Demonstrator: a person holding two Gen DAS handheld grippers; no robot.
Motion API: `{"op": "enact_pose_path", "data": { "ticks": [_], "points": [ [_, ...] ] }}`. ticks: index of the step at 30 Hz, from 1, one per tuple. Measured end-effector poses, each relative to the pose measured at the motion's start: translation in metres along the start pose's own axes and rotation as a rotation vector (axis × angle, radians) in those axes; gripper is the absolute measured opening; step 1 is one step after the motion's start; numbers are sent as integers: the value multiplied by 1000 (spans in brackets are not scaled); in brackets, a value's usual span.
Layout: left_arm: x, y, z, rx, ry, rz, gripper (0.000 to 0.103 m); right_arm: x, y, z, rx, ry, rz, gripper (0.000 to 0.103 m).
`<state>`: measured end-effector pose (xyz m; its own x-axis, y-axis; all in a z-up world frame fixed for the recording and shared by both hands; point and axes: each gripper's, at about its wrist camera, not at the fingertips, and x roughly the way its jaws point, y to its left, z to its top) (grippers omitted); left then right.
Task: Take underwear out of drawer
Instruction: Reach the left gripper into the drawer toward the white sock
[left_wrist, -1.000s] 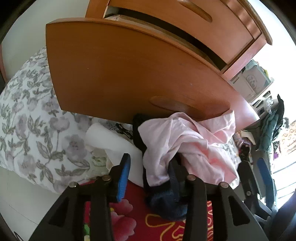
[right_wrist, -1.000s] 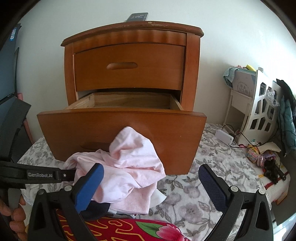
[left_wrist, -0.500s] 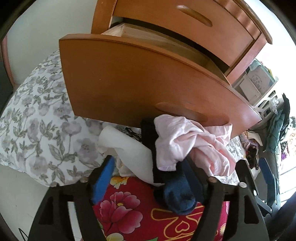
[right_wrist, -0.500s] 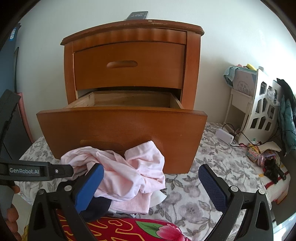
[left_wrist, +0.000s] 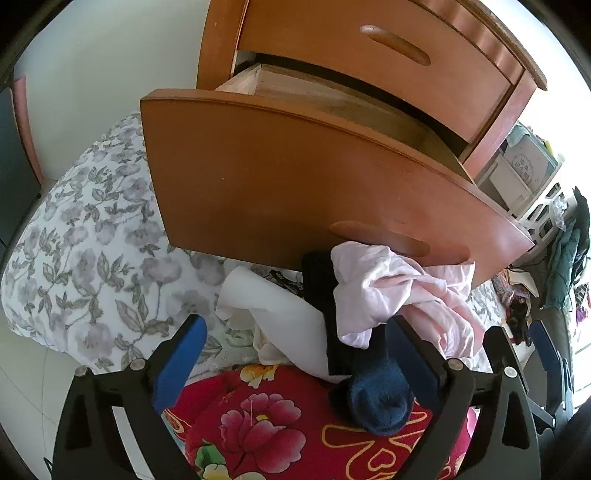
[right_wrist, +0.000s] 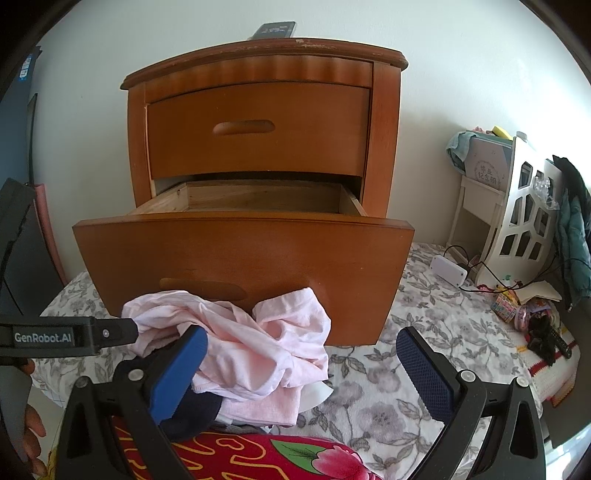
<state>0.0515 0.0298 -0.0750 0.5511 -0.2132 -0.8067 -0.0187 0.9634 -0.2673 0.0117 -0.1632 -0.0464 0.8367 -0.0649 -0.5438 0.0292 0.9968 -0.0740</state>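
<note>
So this looks like the drop-off step: left tongs (left_wrist: 295, 354) are opening, nothing pinched, and the pink underwear (left_wrist: 402, 295) sits on the bed (left_wrist: 85, 240) below the open drawer (left_wrist: 295, 177). Right tongs (right_wrist: 299, 373) are spread wide, empty. Next I'd check the drawer for more.

text: "GenRobot.AI" | on: left tool (right_wrist: 66, 338) | box lettering: unreadable

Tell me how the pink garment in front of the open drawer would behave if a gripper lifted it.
The pink garment lies crumpled in soft folds, so it would probably hang limp and unfold. It looks thin, likely light. It rests on a dark blue sock, which might drag along.
</note>
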Motion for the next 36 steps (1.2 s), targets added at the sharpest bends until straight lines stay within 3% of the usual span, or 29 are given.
{"op": "enact_pose_path", "data": {
  "ticks": [24,30,36],
  "points": [
    [-33,7,15,-8,-134,4,102,10,5,-3,-20,56,-5,103],
    [-55,13,46,-7,-202,-22,102,13,5,-2,-19,69,-5,103],
    [-67,4,97,52,-195,-11,102,15,3,-2,-11,85,0,103]
  ]
}}
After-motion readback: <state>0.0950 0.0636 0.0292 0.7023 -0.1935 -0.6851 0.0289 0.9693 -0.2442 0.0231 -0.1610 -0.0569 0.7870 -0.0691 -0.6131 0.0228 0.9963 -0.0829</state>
